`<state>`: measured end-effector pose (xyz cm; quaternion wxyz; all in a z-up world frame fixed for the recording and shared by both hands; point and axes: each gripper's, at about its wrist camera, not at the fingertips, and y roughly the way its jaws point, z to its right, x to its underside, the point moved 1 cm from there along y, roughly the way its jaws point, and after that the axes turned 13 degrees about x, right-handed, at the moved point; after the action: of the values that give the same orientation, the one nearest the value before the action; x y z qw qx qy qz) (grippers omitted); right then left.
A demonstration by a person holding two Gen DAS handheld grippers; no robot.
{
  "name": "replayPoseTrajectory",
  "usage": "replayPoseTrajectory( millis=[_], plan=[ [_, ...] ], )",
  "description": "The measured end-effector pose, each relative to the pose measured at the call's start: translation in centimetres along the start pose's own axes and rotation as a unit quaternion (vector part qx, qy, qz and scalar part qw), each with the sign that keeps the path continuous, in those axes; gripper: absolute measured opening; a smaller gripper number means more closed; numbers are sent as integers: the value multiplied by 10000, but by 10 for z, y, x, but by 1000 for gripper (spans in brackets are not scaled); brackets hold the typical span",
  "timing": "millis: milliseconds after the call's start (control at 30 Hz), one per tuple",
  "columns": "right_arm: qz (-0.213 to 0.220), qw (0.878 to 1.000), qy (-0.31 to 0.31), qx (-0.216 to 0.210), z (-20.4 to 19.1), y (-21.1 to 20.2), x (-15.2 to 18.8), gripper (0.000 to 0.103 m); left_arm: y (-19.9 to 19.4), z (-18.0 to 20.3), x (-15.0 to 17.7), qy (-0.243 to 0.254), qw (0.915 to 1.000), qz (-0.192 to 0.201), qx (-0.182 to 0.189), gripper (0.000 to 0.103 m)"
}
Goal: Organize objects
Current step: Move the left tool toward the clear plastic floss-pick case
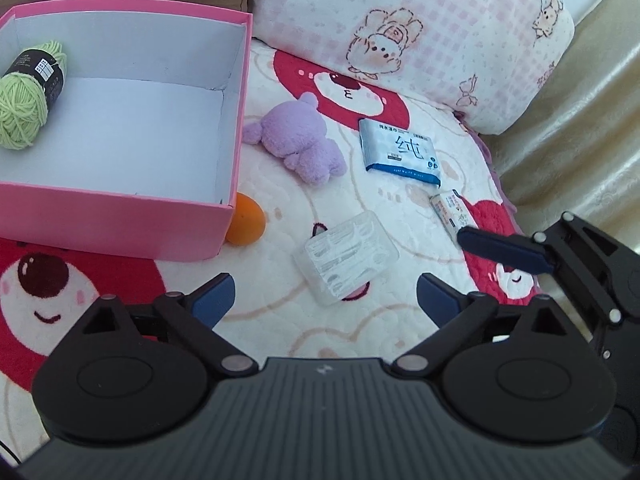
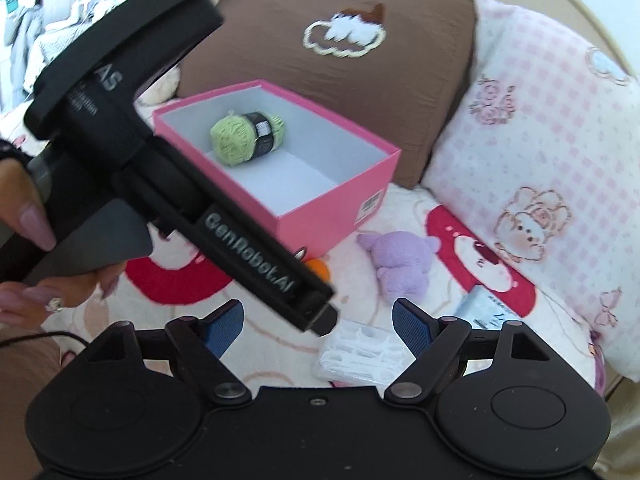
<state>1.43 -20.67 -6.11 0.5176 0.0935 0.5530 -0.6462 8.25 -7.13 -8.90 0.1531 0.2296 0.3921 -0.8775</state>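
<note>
A pink box [image 1: 120,216] with a white lining sits open on the bed, and inside it, against one wall, lies a ball of light green yarn [image 1: 28,96] wrapped in a black paper band. The other things are loose on the bed cover [image 1: 280,168] beside it: an orange [image 1: 246,220] tucked right against the box's near corner, a lilac plush toy [image 1: 298,140] lying flat just past that, a blue-and-white pack of wipes [image 1: 400,152] further toward the pillow, a smaller white packet [image 1: 450,210] near it, and a clear plastic case [image 1: 346,258] closest to the tongs. The left tongs [image 1: 324,300] are spread wide with nothing between them, the clear case lying just ahead of the gap. The right tongs [image 2: 318,320] are likewise parted and empty, hovering over the same clear case [image 2: 356,354]; from their camera the left tool's black body crosses the view, held by a hand [image 2: 24,232] with long painted nails and a ring. The cover is a cream quilt printed with big red bear faces. Behind the box leans a brown cushion [image 2: 328,60] with an embroidered cloud, and beside it a pink checked pillow [image 1: 420,40] with cartoon rabbits. A pale gold, shiny curtain-like fabric [image 1: 580,140] hangs at the bed's edge.
</note>
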Motion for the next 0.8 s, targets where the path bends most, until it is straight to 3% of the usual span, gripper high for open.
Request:
replayPoseTrajectory(
  millis=[200, 367, 500, 800],
  plan=[
    [-326, 9994, -68, -118, -2, 19, 3, 85, 5, -9, 5, 112, 9997, 46, -221, 103],
    [-411, 9991, -84, 64, 2, 34, 8, 85, 8, -25, 5, -237, 9996, 170, 56, 103],
    [-655, 9979, -21, 2, 2, 53, 17, 85, 16, -33, 14, -338, 9987, 348, -131, 103],
    [-606, 9960, -418, 514, -16, 81, 36, 85, 34, -32, 26, -79, 9982, 590, -33, 103]
  ],
)
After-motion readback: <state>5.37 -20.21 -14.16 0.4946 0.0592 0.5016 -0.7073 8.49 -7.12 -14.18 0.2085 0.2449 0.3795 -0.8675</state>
